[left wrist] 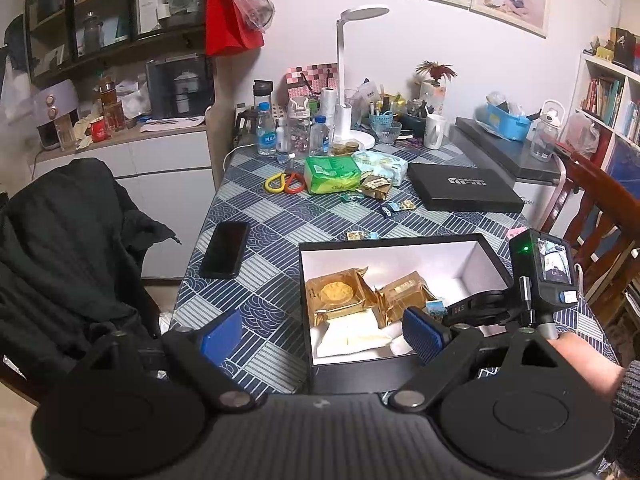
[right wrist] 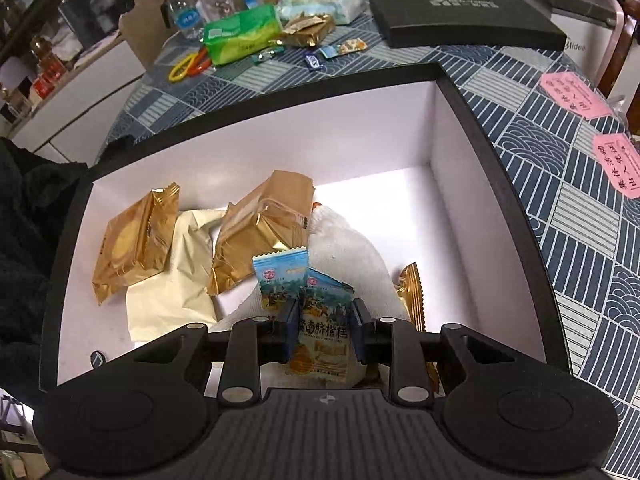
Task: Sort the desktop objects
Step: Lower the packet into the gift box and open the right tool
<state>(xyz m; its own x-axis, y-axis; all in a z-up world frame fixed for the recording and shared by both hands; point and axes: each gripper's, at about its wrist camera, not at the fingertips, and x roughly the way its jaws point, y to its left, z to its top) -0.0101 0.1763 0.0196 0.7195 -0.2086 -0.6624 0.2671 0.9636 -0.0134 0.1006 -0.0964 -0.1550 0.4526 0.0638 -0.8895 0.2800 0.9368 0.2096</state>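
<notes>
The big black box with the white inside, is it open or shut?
Open. The black box has no lid on; its white inside shows gold snack packets, and a flat black lid lies apart on the table.

box right half bare, gold packets crowding left

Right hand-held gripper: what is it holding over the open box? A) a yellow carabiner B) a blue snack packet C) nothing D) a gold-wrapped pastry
B: the right hand-held gripper is shut on a blue snack packet, held inside the white-lined black box, above the gold-wrapped pastries lying there.
</notes>
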